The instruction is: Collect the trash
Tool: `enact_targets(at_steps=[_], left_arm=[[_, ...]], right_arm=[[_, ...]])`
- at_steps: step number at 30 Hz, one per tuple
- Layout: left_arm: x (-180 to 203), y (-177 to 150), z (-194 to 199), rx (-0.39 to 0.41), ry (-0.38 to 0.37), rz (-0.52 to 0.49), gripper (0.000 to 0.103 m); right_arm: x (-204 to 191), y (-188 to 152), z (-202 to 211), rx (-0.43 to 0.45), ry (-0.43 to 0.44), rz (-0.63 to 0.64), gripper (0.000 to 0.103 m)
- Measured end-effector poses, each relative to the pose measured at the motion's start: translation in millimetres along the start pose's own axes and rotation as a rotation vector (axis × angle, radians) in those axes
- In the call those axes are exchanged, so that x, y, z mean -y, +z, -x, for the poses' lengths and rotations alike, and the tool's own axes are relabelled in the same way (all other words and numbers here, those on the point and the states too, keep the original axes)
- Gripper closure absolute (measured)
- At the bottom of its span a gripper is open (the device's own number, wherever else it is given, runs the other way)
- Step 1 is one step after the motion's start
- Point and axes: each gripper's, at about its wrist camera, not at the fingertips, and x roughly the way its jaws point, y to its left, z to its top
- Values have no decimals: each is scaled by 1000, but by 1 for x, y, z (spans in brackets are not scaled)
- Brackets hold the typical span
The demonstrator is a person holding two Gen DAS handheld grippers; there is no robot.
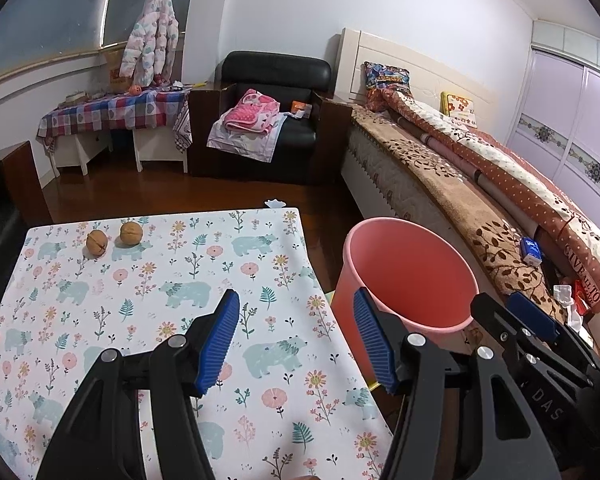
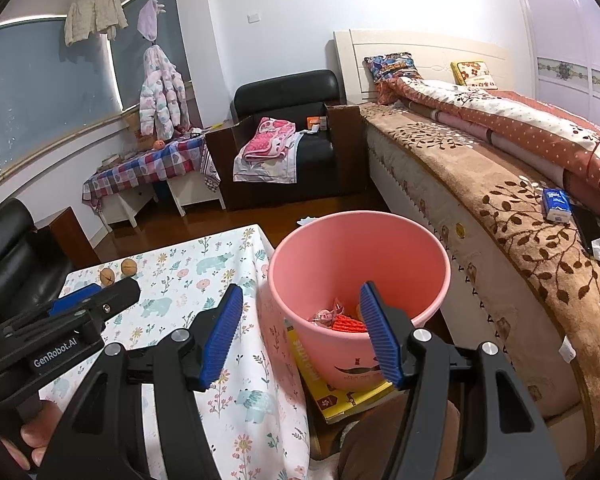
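— What's on the table?
— Two walnuts (image 1: 114, 238) at the far edge of the floral tablecloth (image 1: 172, 312). Left gripper (image 1: 296, 340) spread, empty.
— The bin?
— Pink wastebasket (image 2: 358, 276) beside the table holds wrappers (image 2: 340, 320), probably; right gripper (image 2: 300, 334) spread above it.

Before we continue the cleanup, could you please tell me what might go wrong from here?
1. The two walnuts are round and sit near the far edge of the table; a clumsy pinch could roll them off.
2. The pink bin stands on a yellow book beside the table, so a bump from the open right gripper might tip it.
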Motion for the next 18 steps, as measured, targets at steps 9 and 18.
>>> enact_targets(at_steps=[9, 18], left_arm=[[4, -2, 6, -1, 7, -4, 45], [6, -3, 9, 5, 7, -9, 45]], right_arm=[[-2, -1, 11, 20, -2, 2, 42], [-4, -2, 15, 30, -7, 4, 42]])
